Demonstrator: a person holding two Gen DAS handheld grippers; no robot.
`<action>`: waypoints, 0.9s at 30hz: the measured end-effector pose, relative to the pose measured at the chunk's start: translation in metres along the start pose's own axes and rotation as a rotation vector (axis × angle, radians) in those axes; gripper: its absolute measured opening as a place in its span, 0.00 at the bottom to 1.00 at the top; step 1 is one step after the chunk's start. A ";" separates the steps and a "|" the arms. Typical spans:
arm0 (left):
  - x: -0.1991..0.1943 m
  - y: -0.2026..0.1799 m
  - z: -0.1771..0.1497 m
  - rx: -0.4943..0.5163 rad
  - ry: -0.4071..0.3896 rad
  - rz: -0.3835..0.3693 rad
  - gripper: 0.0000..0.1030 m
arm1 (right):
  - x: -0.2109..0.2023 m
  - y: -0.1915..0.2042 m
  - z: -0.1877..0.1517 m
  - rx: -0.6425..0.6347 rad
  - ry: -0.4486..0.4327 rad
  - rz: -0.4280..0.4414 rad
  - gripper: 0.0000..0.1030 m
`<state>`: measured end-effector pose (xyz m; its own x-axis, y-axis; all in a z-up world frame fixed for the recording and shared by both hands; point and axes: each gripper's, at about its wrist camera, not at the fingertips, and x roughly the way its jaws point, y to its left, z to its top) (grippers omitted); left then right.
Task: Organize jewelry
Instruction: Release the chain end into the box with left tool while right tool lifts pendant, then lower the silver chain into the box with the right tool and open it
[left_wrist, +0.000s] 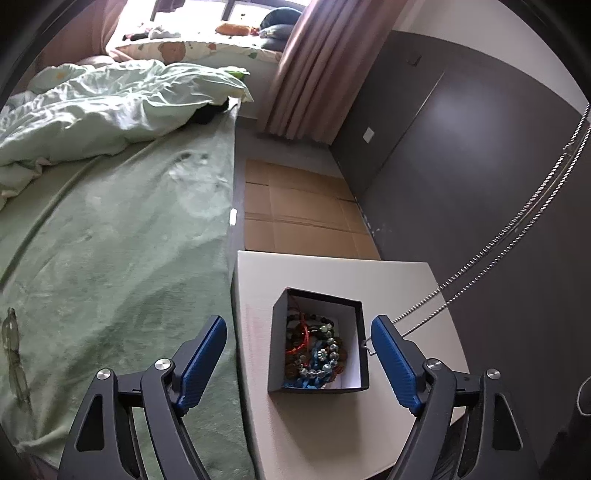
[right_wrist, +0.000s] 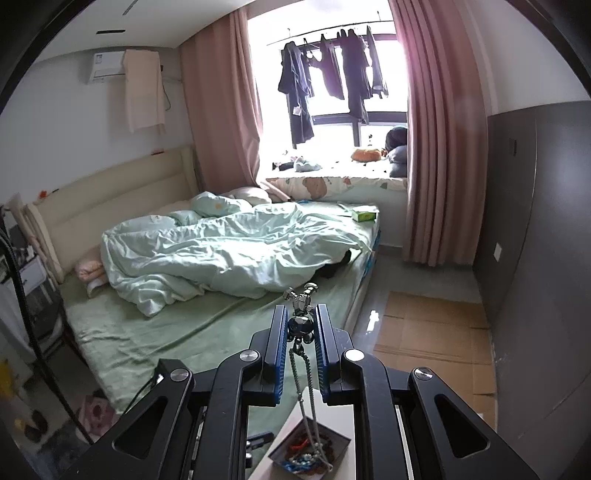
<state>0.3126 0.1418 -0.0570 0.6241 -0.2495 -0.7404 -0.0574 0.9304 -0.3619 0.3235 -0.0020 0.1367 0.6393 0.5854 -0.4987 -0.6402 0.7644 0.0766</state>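
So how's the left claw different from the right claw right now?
The left claw is spread wide open and holds nothing, while the right claw is shut on the metal pendant of a silver chain necklace. The left claw sits low, straddling the black jewelry box; the right claw is held higher, with the chain hanging down towards that box. Both have blue pads on black arms.

My left gripper (left_wrist: 299, 332) hovers above the box (left_wrist: 317, 384) of bracelets (left_wrist: 314, 350) on the table (left_wrist: 388, 280), bed (left_wrist: 110, 240) to its left; a necklace chain (left_wrist: 517, 240) runs up rightward from the box's edge.
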 end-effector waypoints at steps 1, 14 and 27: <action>-0.001 0.001 0.000 -0.002 -0.001 0.001 0.79 | 0.001 0.000 0.000 0.000 0.001 -0.004 0.15; 0.004 0.012 -0.002 -0.019 0.011 0.003 0.79 | 0.018 -0.011 -0.006 0.034 0.028 -0.035 0.15; 0.014 0.013 -0.007 -0.021 0.034 -0.002 0.79 | 0.056 -0.021 -0.034 0.067 0.110 -0.030 0.15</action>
<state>0.3154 0.1489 -0.0758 0.5974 -0.2603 -0.7586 -0.0731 0.9243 -0.3747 0.3584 0.0052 0.0782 0.6044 0.5319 -0.5931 -0.5893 0.7995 0.1164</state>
